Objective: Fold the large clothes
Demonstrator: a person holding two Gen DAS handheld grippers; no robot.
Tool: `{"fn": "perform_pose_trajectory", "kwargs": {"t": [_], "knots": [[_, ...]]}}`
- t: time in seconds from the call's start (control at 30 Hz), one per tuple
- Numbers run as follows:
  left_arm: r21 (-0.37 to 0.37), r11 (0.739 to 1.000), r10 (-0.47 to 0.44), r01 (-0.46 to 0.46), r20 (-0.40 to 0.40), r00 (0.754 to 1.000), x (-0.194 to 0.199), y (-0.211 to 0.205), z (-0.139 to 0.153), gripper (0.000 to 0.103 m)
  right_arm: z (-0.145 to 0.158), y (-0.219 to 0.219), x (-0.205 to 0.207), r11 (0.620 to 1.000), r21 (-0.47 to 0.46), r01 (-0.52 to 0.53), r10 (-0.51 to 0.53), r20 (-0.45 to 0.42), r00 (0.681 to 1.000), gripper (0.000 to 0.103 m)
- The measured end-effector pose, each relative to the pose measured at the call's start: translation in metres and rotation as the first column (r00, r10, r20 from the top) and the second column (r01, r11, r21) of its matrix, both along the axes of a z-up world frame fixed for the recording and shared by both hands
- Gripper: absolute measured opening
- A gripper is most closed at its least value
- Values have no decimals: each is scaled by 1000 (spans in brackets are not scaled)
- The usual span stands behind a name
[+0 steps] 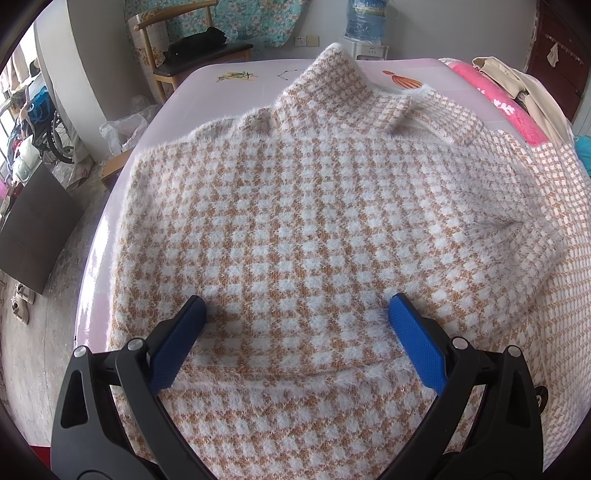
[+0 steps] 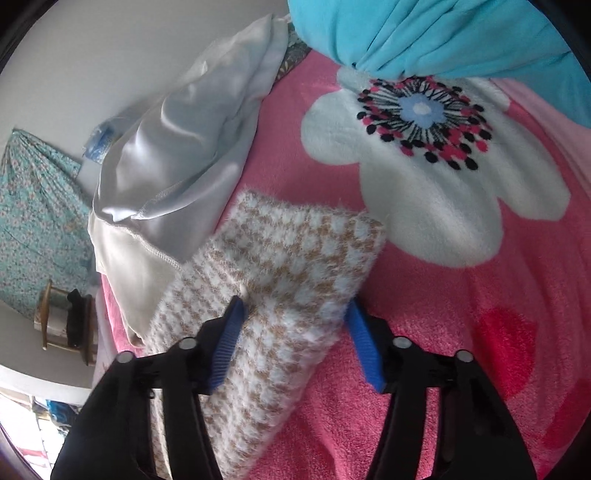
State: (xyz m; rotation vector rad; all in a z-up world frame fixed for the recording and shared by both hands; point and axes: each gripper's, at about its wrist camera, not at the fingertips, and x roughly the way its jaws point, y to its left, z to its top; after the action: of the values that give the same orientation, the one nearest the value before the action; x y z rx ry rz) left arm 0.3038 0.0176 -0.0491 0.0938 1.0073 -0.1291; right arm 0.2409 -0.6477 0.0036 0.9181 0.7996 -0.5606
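Note:
A fuzzy tan-and-white checked sweater (image 1: 314,206) lies spread on a pale pink table (image 1: 207,81), collar at the far end, one sleeve folded across the upper right. My left gripper (image 1: 295,306) is open over the sweater's lower body, its blue pads resting on the knit. In the right wrist view the sweater's sleeve end (image 2: 295,258) lies on a pink flowered blanket (image 2: 461,295). My right gripper (image 2: 295,306) is open with the sleeve between its jaws, the left pad pressing the knit.
A cream satin garment (image 2: 173,147) and a turquoise cloth (image 2: 443,33) lie on the blanket beside the sleeve. A wooden chair (image 1: 192,51) and a water dispenser (image 1: 365,26) stand beyond the table. A rolled pink blanket and beige clothes (image 1: 517,96) sit at the table's right.

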Motion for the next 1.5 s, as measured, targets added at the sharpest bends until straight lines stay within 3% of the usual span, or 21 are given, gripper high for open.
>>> {"fn": "perform_pose_trajectory", "kwargs": {"t": [0.07,0.17,0.3,0.47,0.73,0.9,1.1,1.37,1.5], "knots": [[0,1000,0,0,0,1000,0,0,0,96,4,2,-3,1000,-26,1,0,2,1000,32],[0,1000,2,-2,0,1000,0,0,0,96,13,3,-6,999,-50,-11,11,13,1000,25],[0,1000,2,-2,-1,1000,0,0,0,96,39,12,-14,994,-102,-23,29,61,998,22],[0,1000,1,-1,1,1000,0,0,0,96,101,44,-25,971,-227,-69,106,155,982,21],[-1,1000,1,-1,6,1000,-1,1,0,96,214,149,-30,859,-478,-182,333,253,908,20],[-4,1000,-3,3,14,1000,-3,2,2,96,257,222,-29,775,-588,-232,454,263,851,20],[-5,1000,-3,3,16,1000,-5,3,3,96,276,289,-20,723,-639,-262,528,268,805,20],[-7,1000,-4,4,19,1000,-5,3,4,96,283,348,-15,702,-645,-301,584,281,762,20],[-50,999,-10,10,1,1000,-3,10,13,96,279,386,-9,668,-656,-353,633,250,733,20]]}}
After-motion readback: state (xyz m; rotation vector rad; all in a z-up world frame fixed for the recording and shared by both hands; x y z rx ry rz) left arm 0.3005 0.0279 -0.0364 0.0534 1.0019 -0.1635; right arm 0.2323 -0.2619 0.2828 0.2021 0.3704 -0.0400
